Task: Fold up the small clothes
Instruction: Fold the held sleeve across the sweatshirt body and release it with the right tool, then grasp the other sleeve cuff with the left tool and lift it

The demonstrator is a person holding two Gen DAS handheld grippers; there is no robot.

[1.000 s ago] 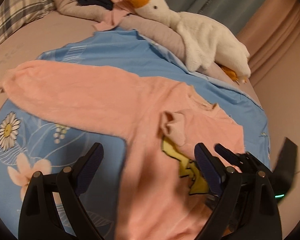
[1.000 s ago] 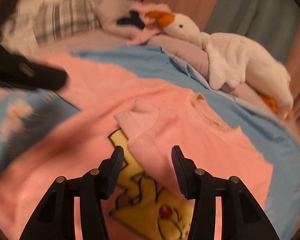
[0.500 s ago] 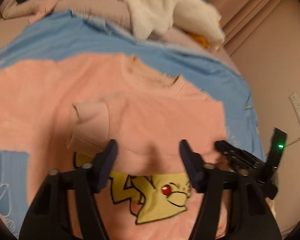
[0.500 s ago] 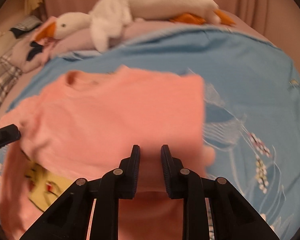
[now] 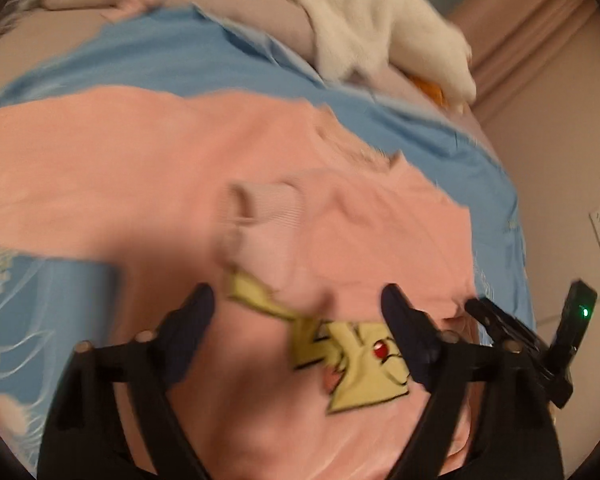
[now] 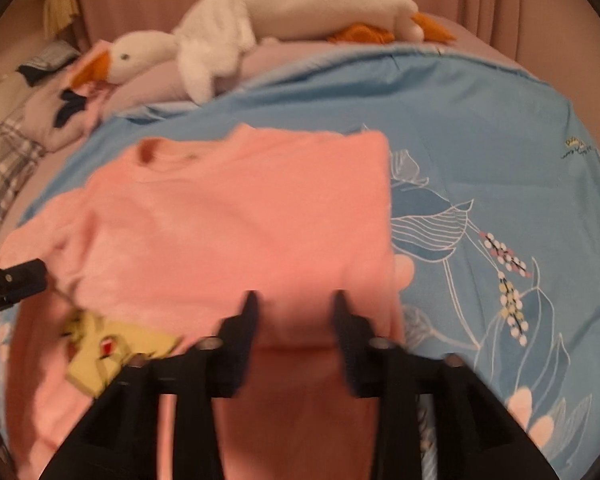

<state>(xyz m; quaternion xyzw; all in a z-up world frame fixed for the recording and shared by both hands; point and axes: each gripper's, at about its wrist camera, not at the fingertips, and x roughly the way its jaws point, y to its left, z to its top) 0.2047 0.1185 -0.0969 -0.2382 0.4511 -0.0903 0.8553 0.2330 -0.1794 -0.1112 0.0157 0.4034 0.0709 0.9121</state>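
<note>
Right sleeve now folded in across the sweater (image 5: 148,168), cuff (image 5: 264,208) lying mid-chest near 12 o'clock of the yellow print (image 5: 352,352), all on the blue sheet (image 6: 480,128). Both sets of jaws reopening empty: left gripper (image 5: 298,312) wide, right gripper (image 6: 294,316) about half. Left sleeve at 9 o'clock likely next

A pink sweater (image 5: 148,168) with a yellow cartoon print lies flat, one sleeve folded across its chest.
</note>
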